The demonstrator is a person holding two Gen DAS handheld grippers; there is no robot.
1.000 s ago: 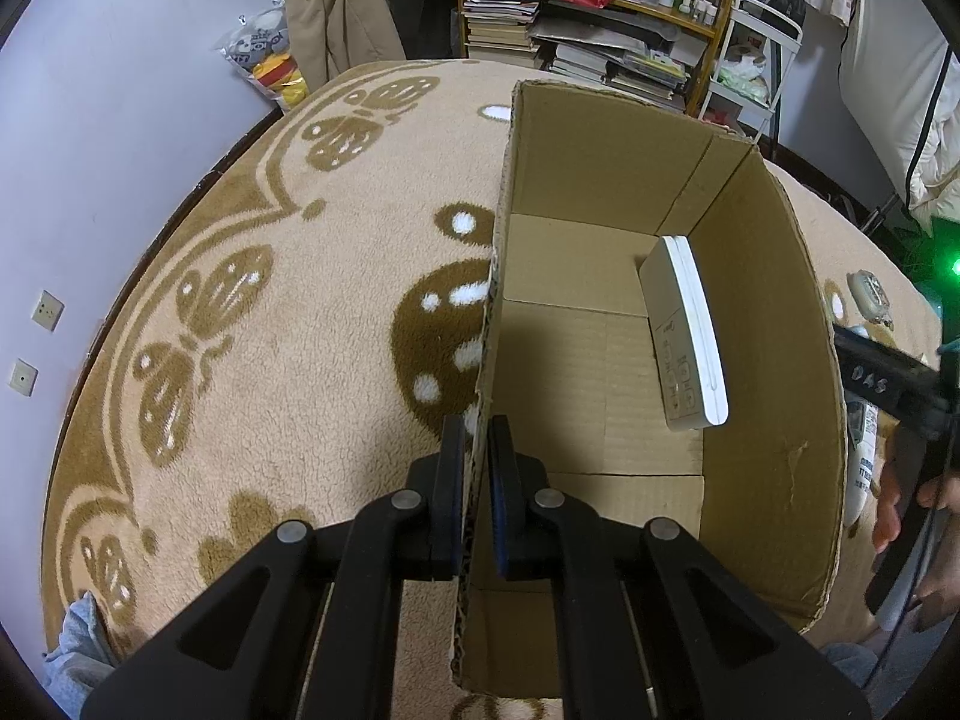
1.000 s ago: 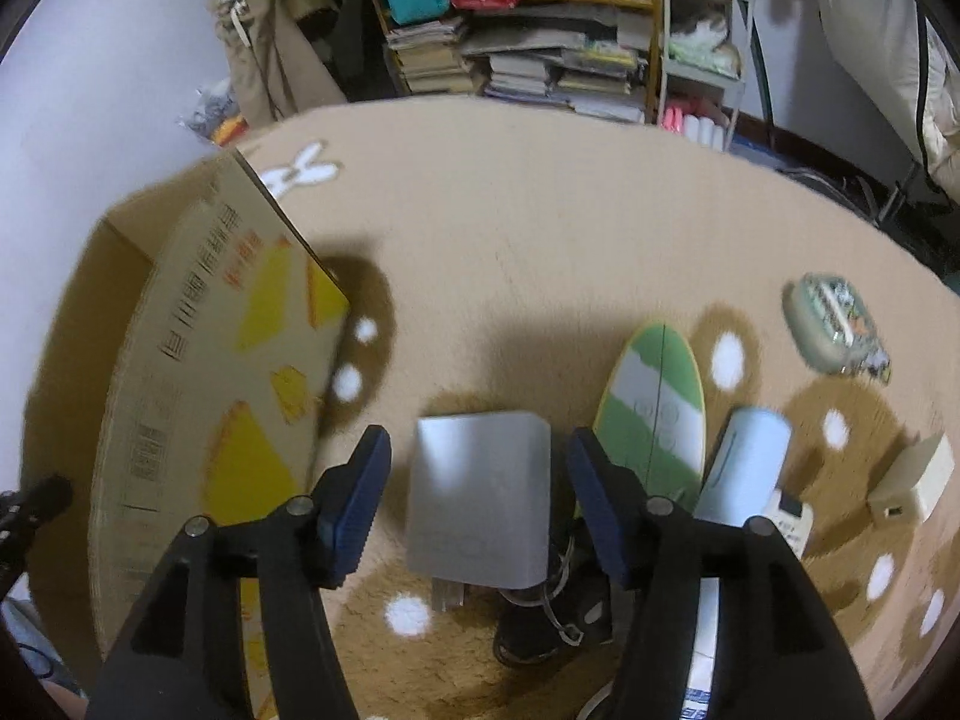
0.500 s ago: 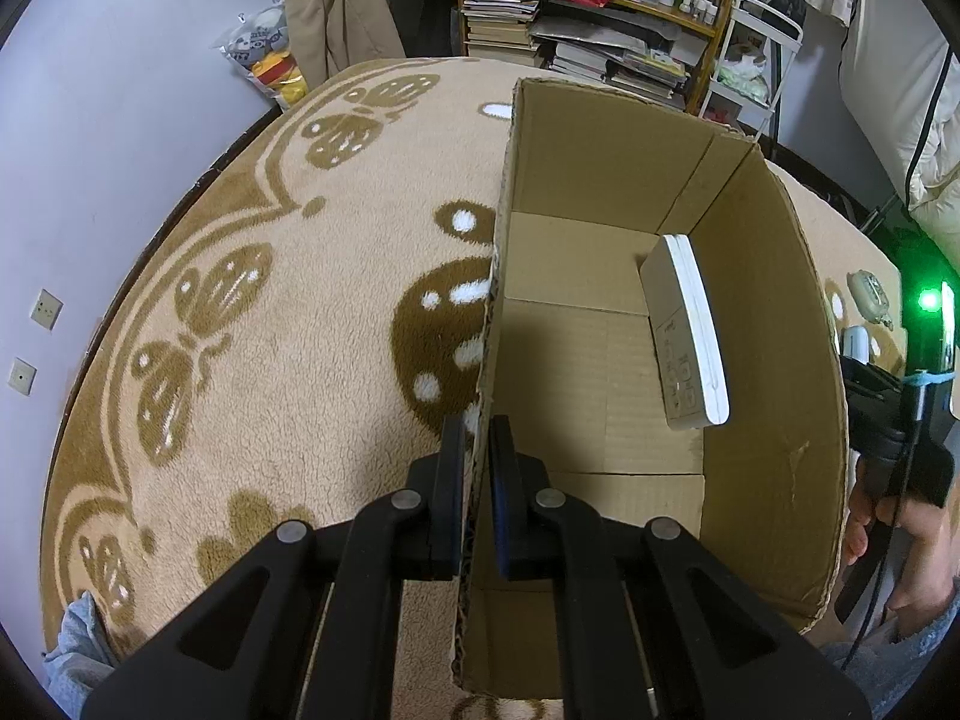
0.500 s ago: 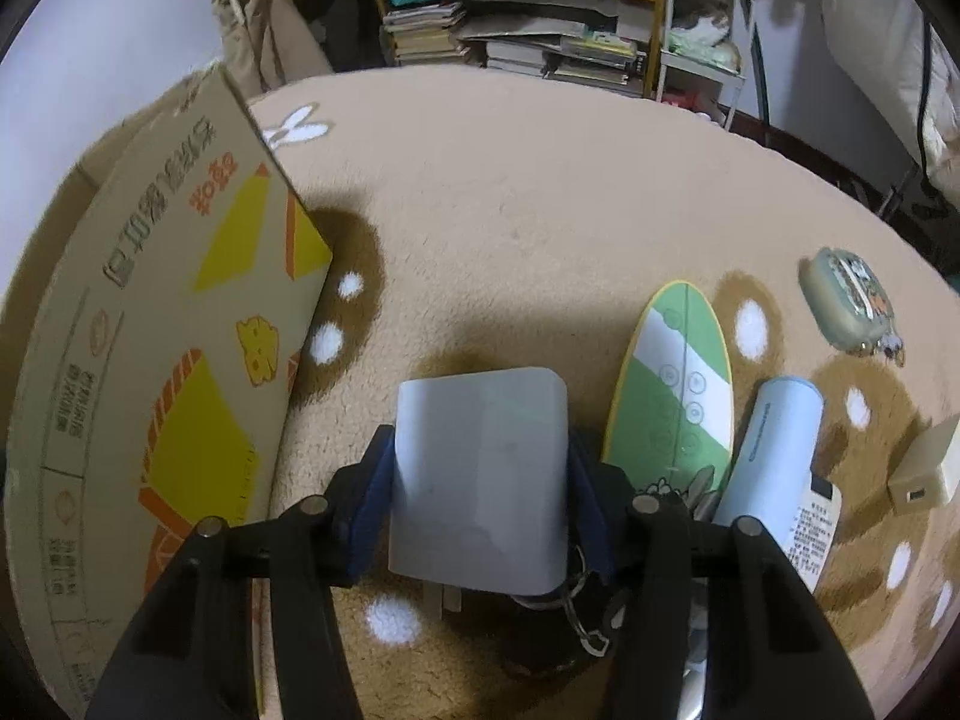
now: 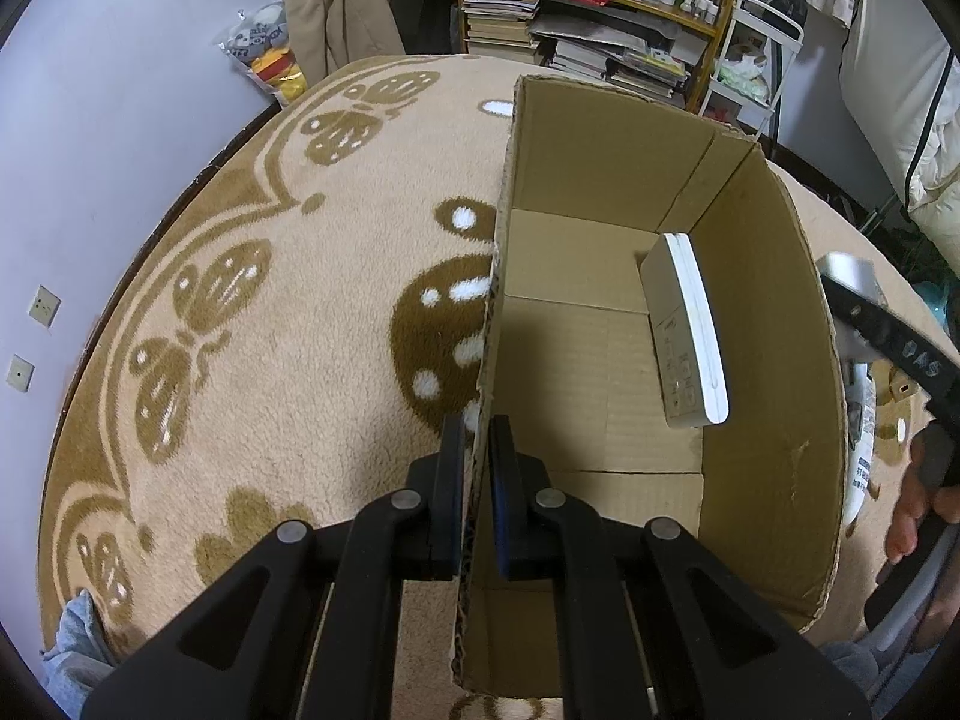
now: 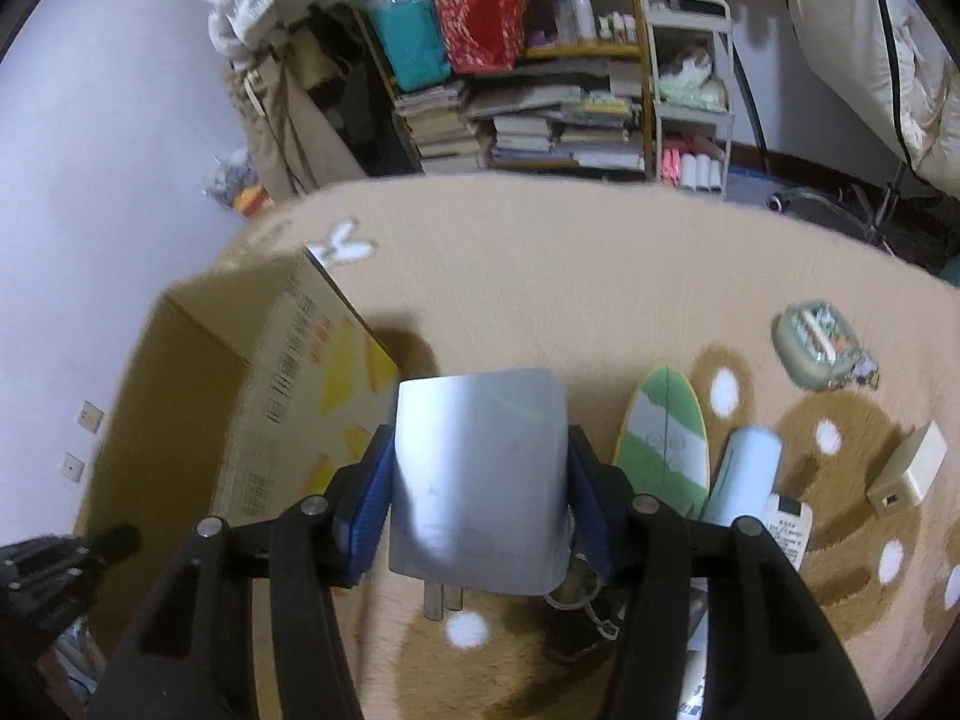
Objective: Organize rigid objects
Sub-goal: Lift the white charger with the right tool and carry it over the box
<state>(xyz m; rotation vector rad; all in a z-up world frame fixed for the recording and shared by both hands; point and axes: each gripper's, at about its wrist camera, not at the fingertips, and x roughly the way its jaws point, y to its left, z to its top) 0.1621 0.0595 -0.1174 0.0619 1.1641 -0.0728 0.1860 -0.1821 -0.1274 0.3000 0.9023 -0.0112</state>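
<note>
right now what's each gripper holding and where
Left gripper pinches the cardboard box by its near wall's top edge. Right gripper clamps the silver case by its two sides.

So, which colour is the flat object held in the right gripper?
Plain silver-grey flat object, best seen in the right wrist view.

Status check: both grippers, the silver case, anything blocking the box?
Left gripper clamped on cardboard box wall. Right gripper gripping silver case. Box mouth unobstructed.
</note>
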